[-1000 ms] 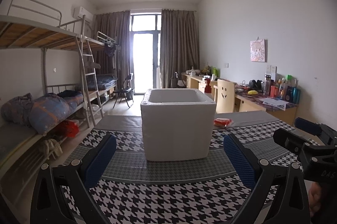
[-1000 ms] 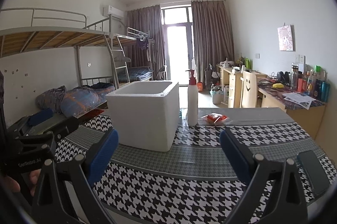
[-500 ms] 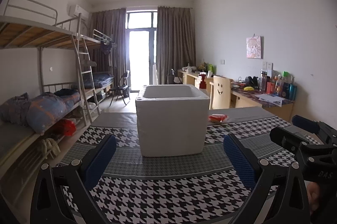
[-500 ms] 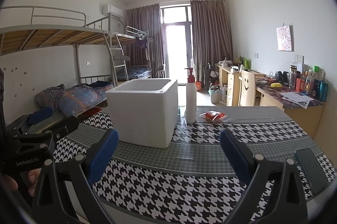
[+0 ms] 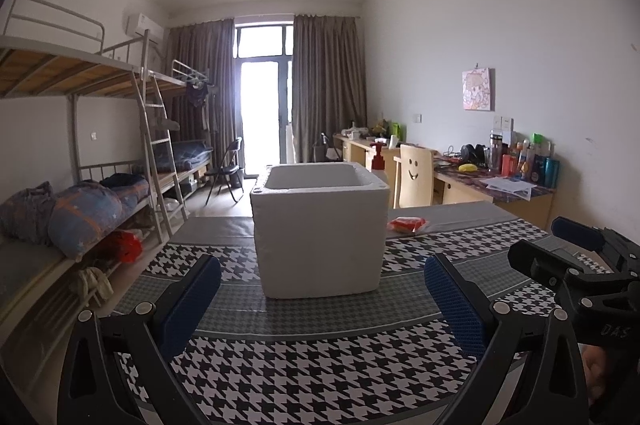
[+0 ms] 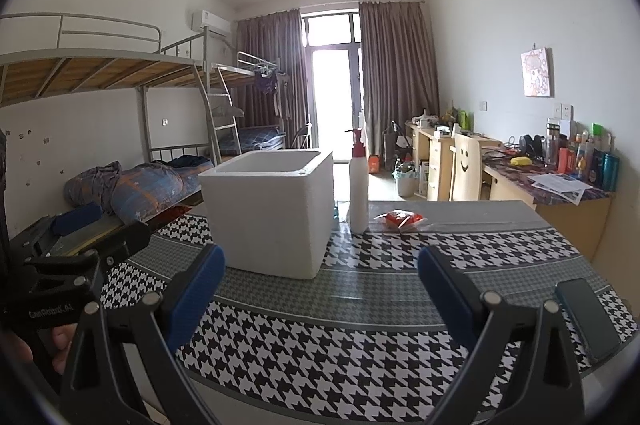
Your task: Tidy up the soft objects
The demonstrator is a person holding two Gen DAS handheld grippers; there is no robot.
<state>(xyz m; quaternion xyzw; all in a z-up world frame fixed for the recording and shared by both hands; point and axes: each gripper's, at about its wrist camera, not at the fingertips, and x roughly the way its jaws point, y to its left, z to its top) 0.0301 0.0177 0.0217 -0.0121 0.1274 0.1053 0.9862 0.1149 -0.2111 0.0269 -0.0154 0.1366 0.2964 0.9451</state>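
Nearest to us, both grippers hang over the houndstooth tablecloth [image 5: 320,377] with nothing between their blue pads: our left gripper [image 5: 322,299] has its fingers spread wide, and our right gripper [image 6: 320,285] is spread just as wide. At the right edge of the cloth, close by the right gripper, lies a dark phone [image 6: 588,319]. Further out, a white foam box [image 5: 320,227] stands upright on the table, its top open; we cannot see what is in it. Just beyond its right side stands a white spray bottle [image 6: 359,193] with a red head, and beside that, on the grey band of the cloth, lies a red soft packet [image 6: 400,219] in clear wrap, well apart from both grippers. Behind the table we see bunk beds [image 5: 80,161] along the left wall and desks [image 6: 560,193] along the right.
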